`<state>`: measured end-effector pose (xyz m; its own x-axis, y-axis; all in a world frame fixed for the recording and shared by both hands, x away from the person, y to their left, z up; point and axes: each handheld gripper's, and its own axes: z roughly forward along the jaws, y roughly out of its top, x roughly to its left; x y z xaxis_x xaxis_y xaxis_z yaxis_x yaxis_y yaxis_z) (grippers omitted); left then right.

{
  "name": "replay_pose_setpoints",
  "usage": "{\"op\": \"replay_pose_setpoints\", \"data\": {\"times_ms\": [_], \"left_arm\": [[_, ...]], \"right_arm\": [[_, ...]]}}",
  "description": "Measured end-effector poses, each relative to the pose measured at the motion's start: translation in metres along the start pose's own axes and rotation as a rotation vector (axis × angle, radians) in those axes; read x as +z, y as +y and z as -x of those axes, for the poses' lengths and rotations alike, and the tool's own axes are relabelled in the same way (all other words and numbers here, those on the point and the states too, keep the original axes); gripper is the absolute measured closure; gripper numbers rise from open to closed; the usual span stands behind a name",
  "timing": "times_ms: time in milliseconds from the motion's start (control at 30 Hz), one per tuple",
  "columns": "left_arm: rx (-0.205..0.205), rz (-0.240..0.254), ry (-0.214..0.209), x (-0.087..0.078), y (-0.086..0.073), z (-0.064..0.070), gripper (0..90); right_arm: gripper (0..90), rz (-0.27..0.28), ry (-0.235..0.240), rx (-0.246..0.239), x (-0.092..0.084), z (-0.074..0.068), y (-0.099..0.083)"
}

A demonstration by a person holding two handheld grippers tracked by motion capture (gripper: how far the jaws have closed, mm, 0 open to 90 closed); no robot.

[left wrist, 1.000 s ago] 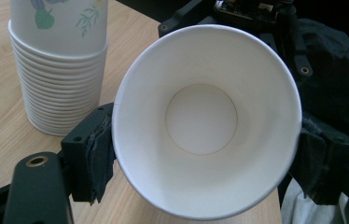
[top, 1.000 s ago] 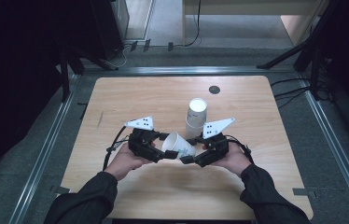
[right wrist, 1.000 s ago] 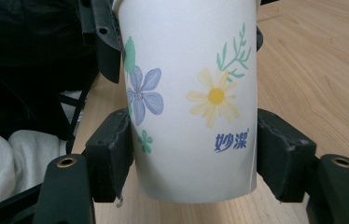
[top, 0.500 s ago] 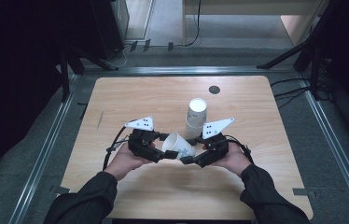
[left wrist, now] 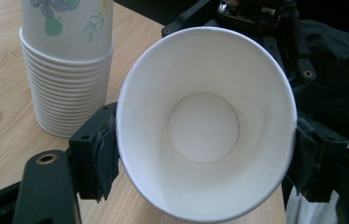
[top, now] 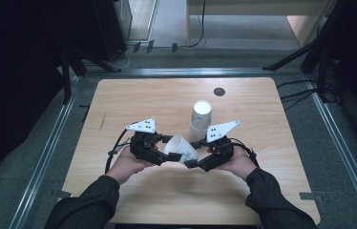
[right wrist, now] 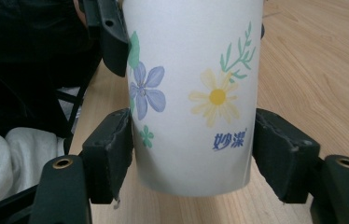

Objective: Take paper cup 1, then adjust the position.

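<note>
A white paper cup printed with flowers hangs tilted just above the wooden table, held from both sides. My left gripper is shut on its rim; in the left gripper view the cup's open mouth faces the camera between the two pads. My right gripper is shut on the cup near its base, and the right gripper view shows the flowered wall between its pads. A stack of several like cups stands upright just behind, also in the left gripper view as the stack.
A dark round hole sits in the table's far side, right of centre. The person's dark sleeves come in over the near edge. Metal rails run along the floor beside the table.
</note>
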<state>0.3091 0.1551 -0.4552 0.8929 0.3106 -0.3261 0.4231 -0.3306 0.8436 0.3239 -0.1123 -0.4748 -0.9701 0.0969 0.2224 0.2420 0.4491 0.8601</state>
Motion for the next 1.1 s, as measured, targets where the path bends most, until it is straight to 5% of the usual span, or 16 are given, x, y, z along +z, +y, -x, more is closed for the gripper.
{"op": "replay_pose_setpoints", "data": {"times_ms": [767, 1100], "left_arm": [[0.012, 0.012, 0.029, -0.015, 0.003, 0.000, 23.1], [0.014, -0.025, 0.098, -0.026, 0.003, -0.003, 23.3]], "right_arm": [[28.1, -0.086, -0.051, 0.014, -0.008, 0.004, -0.009], [28.6, -0.104, -0.114, 0.032, -0.021, 0.008, -0.017]]}}
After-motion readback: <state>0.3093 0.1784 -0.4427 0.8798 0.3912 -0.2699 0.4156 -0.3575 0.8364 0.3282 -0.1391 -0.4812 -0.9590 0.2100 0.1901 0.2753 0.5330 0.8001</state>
